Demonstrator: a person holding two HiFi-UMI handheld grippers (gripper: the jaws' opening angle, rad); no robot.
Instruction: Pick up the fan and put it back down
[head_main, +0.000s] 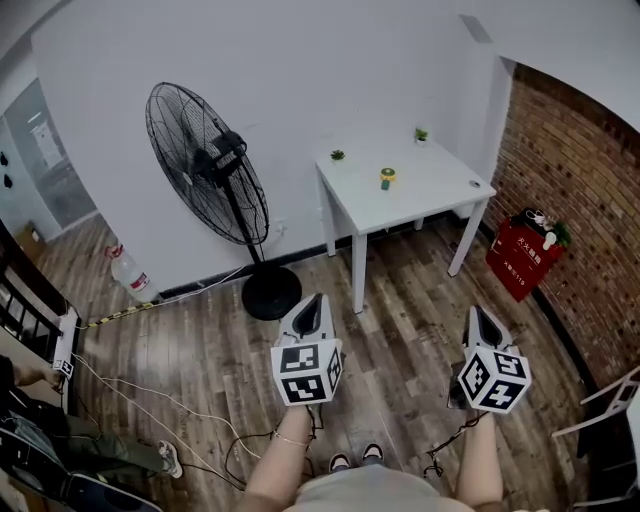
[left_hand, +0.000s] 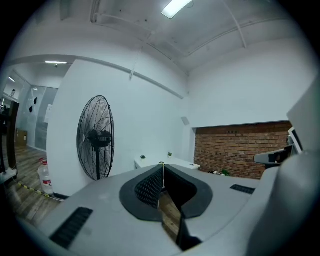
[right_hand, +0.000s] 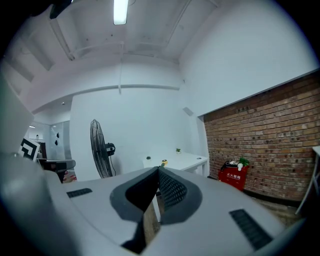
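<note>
The left hand-held gripper and right hand-held gripper, jaws together, face the fan beside the table.

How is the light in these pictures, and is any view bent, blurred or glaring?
Head view: even, soft light and sharp detail; the fan is crisp, though straight lines bow near the edges. Left gripper view: strong fisheye with black corners; the ceiling lamp glares. Right gripper view: the same fisheye and dark corners; a lamp blows out white.
</note>
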